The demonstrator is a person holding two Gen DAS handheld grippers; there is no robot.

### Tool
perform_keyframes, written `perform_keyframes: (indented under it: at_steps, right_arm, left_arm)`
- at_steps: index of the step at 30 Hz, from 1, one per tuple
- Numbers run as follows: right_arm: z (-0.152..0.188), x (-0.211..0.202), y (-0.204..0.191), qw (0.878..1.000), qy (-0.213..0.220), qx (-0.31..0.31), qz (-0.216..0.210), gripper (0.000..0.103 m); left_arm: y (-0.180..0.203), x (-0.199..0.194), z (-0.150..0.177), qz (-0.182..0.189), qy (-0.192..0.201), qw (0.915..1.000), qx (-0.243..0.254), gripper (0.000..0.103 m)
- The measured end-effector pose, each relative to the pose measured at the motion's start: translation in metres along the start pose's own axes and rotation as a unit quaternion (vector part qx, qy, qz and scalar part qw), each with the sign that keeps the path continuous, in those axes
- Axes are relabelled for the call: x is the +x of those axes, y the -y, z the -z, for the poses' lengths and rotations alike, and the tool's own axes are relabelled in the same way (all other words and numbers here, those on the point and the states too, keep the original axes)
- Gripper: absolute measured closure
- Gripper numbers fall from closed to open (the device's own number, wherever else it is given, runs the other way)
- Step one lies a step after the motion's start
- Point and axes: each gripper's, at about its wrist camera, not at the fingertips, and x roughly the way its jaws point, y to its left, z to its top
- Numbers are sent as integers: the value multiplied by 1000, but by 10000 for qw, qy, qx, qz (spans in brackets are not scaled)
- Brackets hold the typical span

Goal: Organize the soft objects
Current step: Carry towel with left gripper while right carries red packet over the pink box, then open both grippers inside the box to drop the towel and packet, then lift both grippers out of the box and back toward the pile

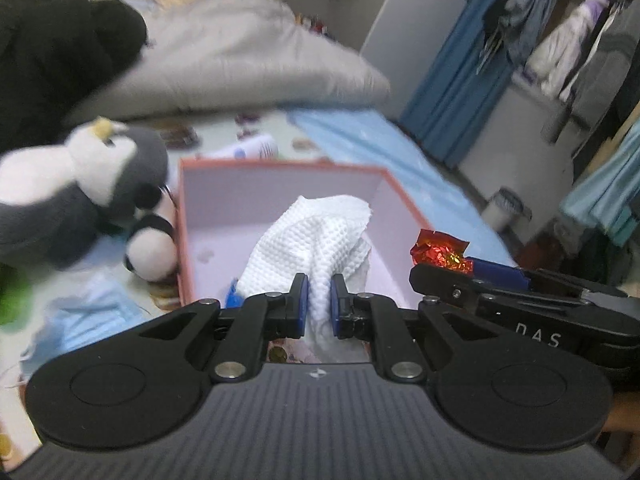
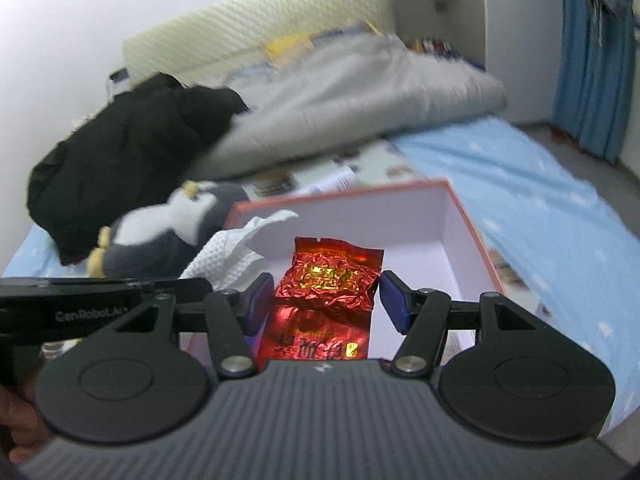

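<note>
My left gripper [image 1: 319,300] is shut on a white waffle-textured cloth [image 1: 316,236] and holds it over the open pink-rimmed box [image 1: 280,166]. My right gripper [image 2: 326,300] holds a crinkled red foil packet [image 2: 328,280] between its blue pads [image 2: 258,304] over the same box [image 2: 472,220]. In the left wrist view the packet [image 1: 440,252] shows at the right, above the box's right wall. The white cloth also shows in the right wrist view [image 2: 236,248] at the box's left side.
A grey and white penguin plush [image 1: 80,184] lies left of the box, with a small panda plush [image 1: 150,248] beside it. A blue face mask [image 1: 80,316] lies near left. A grey quilt [image 1: 240,60] and black clothing [image 2: 120,152] lie behind on the bed.
</note>
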Motion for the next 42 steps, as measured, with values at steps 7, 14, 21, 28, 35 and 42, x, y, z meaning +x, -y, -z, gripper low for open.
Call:
perform_keyframes:
  at_steps: [7,14,21,28,35,42]
  right_arm:
    - [22,49,25,9977,-620,214,147,41]
    - [33,70,36,9948,-920,322,280,40]
    - [30,54,32,9959,-765,365,320,35]
    - [24,10,12,9986,-365,303,235,35]
    - [28,-46,-18,9997,54,205,124,35]
    - [39,-93,-53,9991,420,-31,10,35]
  left_arm:
    - [-8,65,-1,-83,-573,9983,24,89]
    - [-17,93,3,-212,-862,9961,26,82]
    - [-13,72,-2,-169,-632,9977,155,62]
    - [-3,15,1,-107,-261,9993,228,62]
    - [4,-54,15,-89,135,9994,311,62]
    - [4,-125,43,-76,548,9978,360,61]
